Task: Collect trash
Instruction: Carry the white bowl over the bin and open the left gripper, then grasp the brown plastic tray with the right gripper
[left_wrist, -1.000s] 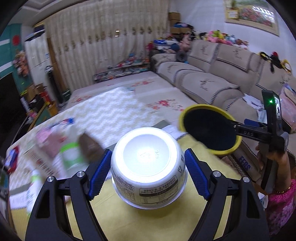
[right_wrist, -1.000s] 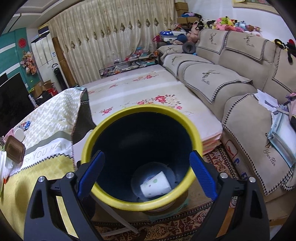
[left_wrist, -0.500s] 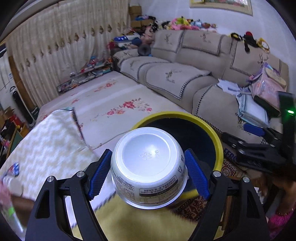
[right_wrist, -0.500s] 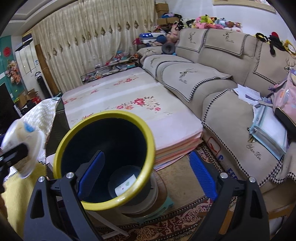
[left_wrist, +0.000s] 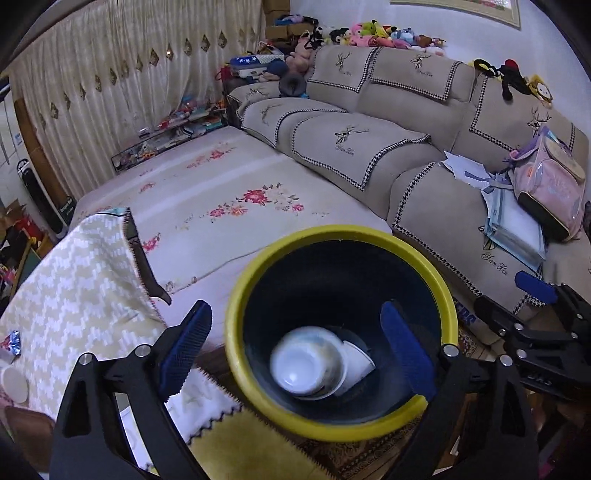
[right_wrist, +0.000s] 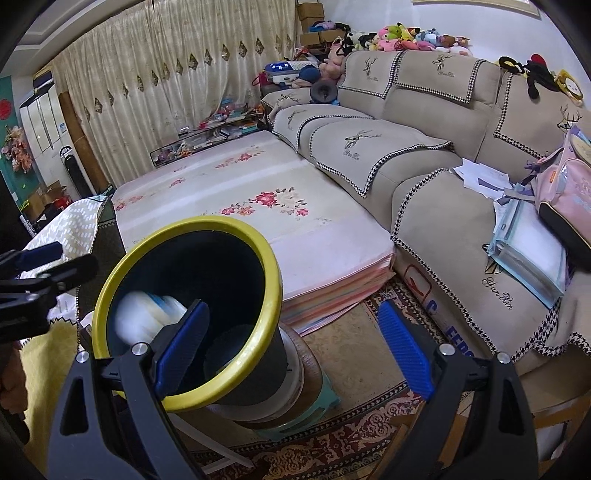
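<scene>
Left tool (left_wrist: 295, 343), jaws just spread wide and released, hangs over the yellow-rimmed black trash bin (left_wrist: 236, 354), where a blurred white instant-noodle bowl (left_wrist: 308, 362) sits inside above a paper cup (left_wrist: 356, 365). Right tool (right_wrist: 291, 345), gaping and empty, is beside the bin.

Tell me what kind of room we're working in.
Most likely a home living room: a long beige sofa with stuffed toys along its back, floor-length curtains, and a patterned rug under the bin.
</scene>
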